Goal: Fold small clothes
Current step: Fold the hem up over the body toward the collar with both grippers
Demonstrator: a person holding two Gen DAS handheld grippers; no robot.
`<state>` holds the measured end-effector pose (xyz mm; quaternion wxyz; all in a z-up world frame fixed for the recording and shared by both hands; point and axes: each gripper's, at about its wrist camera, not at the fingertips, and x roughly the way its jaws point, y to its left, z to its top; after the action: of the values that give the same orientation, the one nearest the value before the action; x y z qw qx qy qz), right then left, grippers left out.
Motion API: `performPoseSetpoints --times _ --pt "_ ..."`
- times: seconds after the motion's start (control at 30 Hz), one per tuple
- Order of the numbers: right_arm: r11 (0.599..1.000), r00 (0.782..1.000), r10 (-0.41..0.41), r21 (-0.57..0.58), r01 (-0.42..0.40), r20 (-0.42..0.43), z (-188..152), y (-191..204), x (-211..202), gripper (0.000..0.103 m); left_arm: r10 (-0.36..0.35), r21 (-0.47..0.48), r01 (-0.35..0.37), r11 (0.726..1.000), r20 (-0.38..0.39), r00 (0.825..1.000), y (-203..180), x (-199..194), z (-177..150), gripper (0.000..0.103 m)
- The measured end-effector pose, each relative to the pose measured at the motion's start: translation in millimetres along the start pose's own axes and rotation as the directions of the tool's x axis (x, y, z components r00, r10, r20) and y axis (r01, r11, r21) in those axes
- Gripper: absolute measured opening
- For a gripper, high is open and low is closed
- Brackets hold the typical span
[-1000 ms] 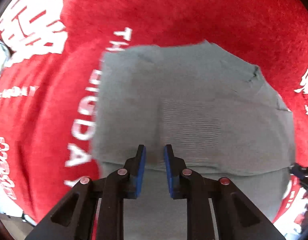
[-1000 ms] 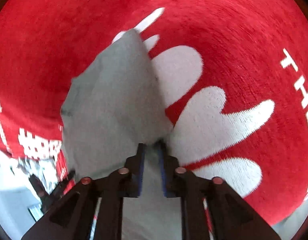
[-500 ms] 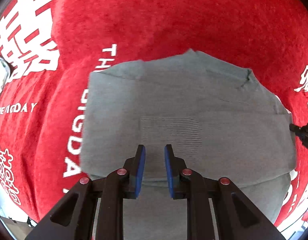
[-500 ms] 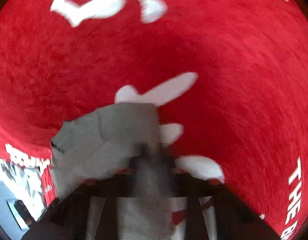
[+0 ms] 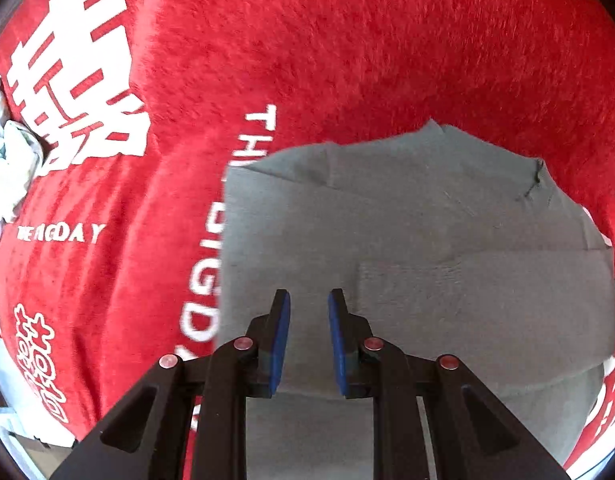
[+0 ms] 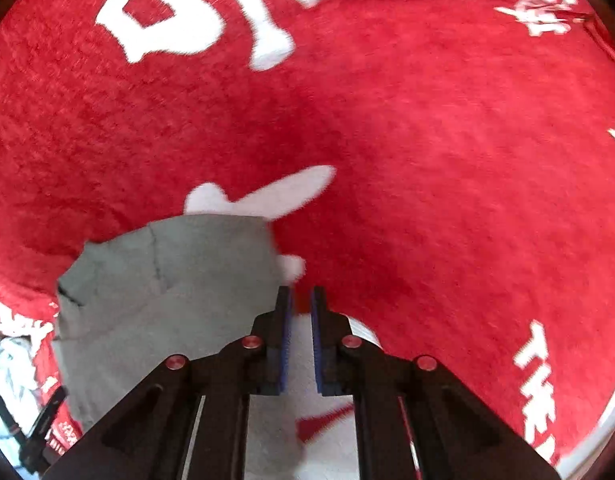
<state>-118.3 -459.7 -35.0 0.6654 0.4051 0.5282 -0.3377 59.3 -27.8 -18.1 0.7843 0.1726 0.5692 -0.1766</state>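
**Two empty grippers, one half-folded grey garment**

Both tools are free of cloth. The left hand-held gripper hangs above the grey garment with its blue pads spread and nothing between them. The right hand-held gripper sits just off the garment's right edge, its pads a narrow gap apart, over the red printed blanket. The garment lies flat on that blanket, one layer folded over another with the seam showing near the far corner.

Risk from here, as I judge it: the plush blanket may grip the thin fabric, so a pinch taking only the upper layer could drag the fold open. A grab placed too deep might also catch blanket pile along with the cloth.
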Motion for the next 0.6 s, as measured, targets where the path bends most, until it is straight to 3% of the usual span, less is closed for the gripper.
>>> performPoseSetpoints --times 0.07,0.1,0.17,0.3,0.43,0.5,0.6 --pt "0.999 0.999 0.036 0.006 -0.036 -0.004 -2.8 -6.3 -9.2 0.009 -0.014 0.025 0.014 1.000 -0.001 1.000 0.3 -6.0 -4.5 0.021" --pt "0.998 0.998 0.066 0.002 -0.066 -0.013 -9.5 -5.5 -17.6 0.017 -0.031 0.038 0.032 0.999 -0.009 0.999 -1.2 -7.1 -7.1 0.021" --pt "0.994 0.994 0.106 -0.020 -0.106 -0.040 -22.4 6.9 -22.1 0.020 -0.061 0.050 0.062 0.997 -0.026 0.998 -6.8 -6.6 -12.9 0.022" --pt "0.980 0.976 0.187 -0.046 -0.193 -0.109 -57.0 22.9 -31.5 0.049 -0.081 0.048 0.083 0.995 -0.043 0.996 -21.4 -2.0 -18.3 0.022" --pt "0.978 0.968 0.209 0.025 -0.208 -0.142 -76.9 17.2 -31.0 0.049 -0.106 0.040 0.107 0.993 -0.031 0.994 -27.5 -4.6 -17.9 0.022" --pt "0.961 0.946 0.272 0.105 -0.256 -0.177 -85.9 13.5 -24.8 0.049 -0.116 0.030 0.117 0.993 -0.034 0.993 -26.5 -2.5 -15.4 0.022" --pt "0.920 0.897 0.371 0.230 -0.318 -0.240 -103.7 9.0 -5.5 0.049 -0.129 0.014 0.130 0.991 -0.068 0.989 -25.8 7.5 -14.5 0.022"
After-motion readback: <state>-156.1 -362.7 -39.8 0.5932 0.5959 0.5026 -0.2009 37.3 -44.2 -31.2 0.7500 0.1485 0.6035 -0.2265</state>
